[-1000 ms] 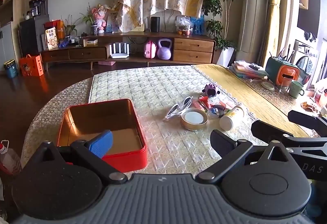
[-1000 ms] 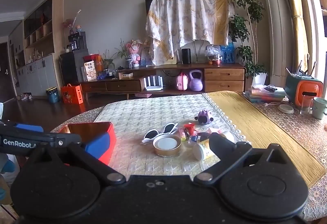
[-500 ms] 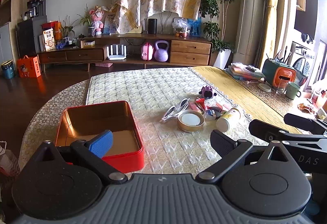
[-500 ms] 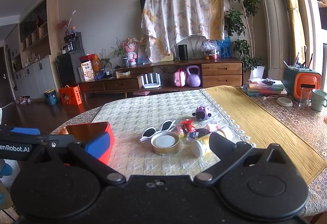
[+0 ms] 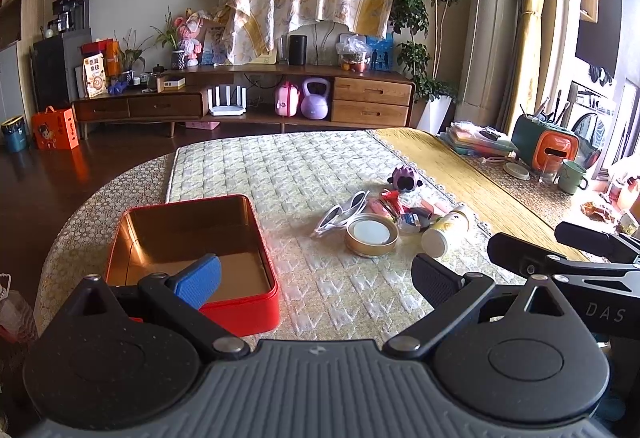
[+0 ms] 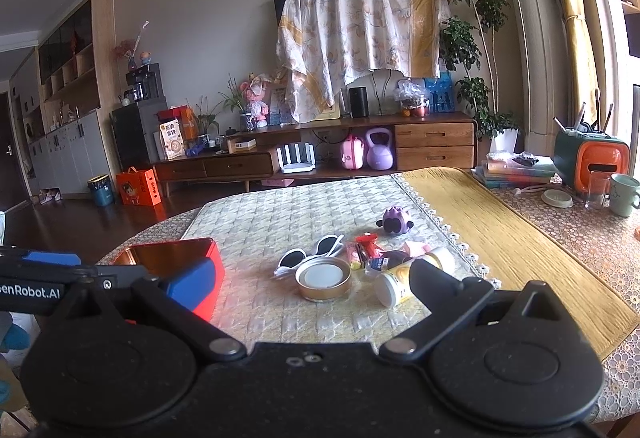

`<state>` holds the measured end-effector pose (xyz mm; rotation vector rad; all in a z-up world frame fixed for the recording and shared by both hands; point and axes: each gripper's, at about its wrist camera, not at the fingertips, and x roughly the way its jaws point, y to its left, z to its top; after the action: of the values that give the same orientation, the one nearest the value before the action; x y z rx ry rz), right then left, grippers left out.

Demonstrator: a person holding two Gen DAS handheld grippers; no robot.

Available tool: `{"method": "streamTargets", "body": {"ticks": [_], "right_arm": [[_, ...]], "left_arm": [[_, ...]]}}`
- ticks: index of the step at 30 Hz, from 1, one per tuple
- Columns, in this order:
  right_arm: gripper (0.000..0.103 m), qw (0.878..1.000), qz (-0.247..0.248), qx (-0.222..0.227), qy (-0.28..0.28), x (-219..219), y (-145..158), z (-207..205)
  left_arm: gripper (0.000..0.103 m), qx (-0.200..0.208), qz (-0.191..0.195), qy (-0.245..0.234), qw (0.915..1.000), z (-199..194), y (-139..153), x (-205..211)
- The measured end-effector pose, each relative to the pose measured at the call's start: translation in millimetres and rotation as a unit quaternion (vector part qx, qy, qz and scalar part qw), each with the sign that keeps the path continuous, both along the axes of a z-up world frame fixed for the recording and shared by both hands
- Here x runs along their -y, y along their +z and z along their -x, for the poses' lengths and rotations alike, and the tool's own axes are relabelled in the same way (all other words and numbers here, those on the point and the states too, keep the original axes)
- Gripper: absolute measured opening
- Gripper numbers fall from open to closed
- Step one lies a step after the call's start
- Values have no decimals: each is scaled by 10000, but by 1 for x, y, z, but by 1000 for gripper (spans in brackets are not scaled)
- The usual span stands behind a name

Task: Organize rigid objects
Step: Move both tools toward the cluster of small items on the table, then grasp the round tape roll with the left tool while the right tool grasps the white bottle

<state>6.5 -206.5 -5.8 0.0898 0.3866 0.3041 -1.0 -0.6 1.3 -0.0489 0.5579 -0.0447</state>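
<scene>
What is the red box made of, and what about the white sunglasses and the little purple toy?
The red box looks like painted metal: thin walls and a shiny, coppery, mirror-like inside. The white sunglasses look like glossy hard plastic with dark lenses. The little purple toy is probably moulded plastic or rubber; it looks smooth, but is too small to tell.

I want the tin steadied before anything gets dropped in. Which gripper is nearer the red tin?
Left. The left gripper hovers open by the red tin, its blue finger over the near edge. The right gripper hovers open further right, facing the clutter.
</scene>
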Motion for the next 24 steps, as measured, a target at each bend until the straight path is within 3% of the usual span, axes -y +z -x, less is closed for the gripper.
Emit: {"method": "streamTargets", "body": {"ticks": [10, 18, 20, 24], "right_arm": [[103, 10000, 85, -9, -16, 1, -4, -4], [103, 9996, 179, -204, -97, 1, -13, -20], [103, 9993, 225, -270, -143, 3, -16, -28], [103, 9991, 248, -288, -211, 14, -20, -46]], "left_arm": [[102, -108, -13, -16, 9999, -10, -7, 1], [102, -215, 369, -328, 9985, -24, -17, -1], [102, -196, 202, -359, 9990, -30, -19, 5], [102, -554, -41, -225, 9982, -57, -30, 10]]}}
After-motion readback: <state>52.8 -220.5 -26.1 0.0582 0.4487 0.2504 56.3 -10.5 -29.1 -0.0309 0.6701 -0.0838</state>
